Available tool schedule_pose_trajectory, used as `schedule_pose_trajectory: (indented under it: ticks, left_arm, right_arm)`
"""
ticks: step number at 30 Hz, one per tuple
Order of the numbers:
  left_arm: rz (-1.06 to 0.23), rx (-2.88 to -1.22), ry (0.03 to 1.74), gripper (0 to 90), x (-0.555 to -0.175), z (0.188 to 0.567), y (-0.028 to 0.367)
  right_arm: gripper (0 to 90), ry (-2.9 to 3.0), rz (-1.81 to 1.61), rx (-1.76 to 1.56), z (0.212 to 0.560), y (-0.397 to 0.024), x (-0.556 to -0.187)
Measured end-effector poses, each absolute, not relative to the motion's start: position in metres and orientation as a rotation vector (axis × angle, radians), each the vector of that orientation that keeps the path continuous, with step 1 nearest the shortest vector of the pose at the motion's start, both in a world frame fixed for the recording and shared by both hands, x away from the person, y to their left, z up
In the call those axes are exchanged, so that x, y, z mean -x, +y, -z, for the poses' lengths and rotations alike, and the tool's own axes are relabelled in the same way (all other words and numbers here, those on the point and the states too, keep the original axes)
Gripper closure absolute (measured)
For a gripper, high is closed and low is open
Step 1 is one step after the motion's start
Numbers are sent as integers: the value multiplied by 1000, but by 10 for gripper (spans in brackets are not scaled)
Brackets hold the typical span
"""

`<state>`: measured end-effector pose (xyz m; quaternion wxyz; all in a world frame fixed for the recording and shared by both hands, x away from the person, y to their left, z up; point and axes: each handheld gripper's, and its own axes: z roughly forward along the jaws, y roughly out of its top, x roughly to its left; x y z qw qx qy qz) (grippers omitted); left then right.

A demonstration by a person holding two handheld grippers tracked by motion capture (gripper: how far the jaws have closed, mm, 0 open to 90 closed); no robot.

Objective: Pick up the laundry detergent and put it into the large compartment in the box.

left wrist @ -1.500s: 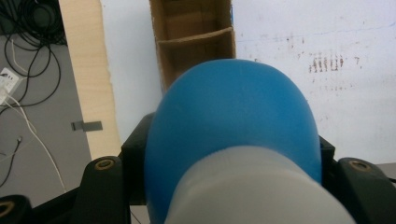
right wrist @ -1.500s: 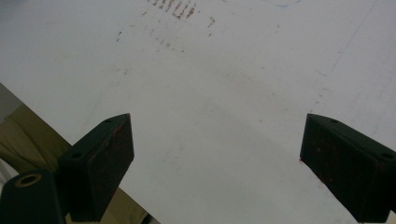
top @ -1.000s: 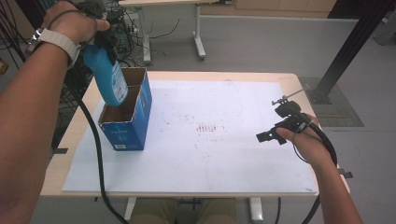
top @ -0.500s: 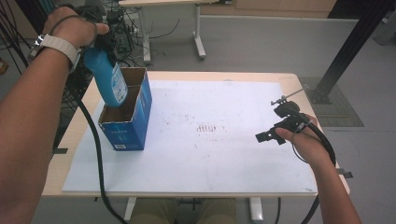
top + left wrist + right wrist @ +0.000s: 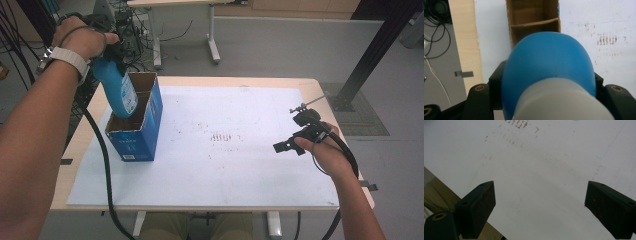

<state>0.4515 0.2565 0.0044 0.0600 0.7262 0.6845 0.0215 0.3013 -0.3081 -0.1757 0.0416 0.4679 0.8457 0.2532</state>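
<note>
A blue bottle [image 5: 118,89] hangs tilted with its base inside the open top of a blue cardboard box [image 5: 136,142] on the left of the table. My left gripper [image 5: 106,49] is shut on the bottle's upper end. In the left gripper view the blue bottle [image 5: 549,65] and its pale collar hide most of the box [image 5: 534,22], whose brown inner divider shows beyond it. At the right, my right gripper [image 5: 295,132] hovers low over the white sheet [image 5: 240,165]. In the right gripper view my right gripper [image 5: 540,197] stands open, with nothing between its jaws.
The white sheet covers most of the wooden table [image 5: 80,145] and bears faint reddish marks [image 5: 222,137] near its middle. A black cable [image 5: 102,165] trails from the left gripper down past the table's front. Desk legs and cables stand on the floor behind.
My left hand has come down slightly, sinking the blue bottle a little deeper into the box. The right gripper has stayed where it was.
</note>
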Motion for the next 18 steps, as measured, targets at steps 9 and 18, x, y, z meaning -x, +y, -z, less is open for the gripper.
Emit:
schedule_pose_trajectory:
  ticks: [9, 18]
  left_arm:
    - [-54, -2200, 2076, 391, -455, 17, 257]
    - [-55, -2217, 2070, 391, -458, 40, 254]
  right_arm:
    - [94, 2592, -779, -1436, 178, -310, -301]
    - [94, 2591, -779, -1441, 181, -312, -300]
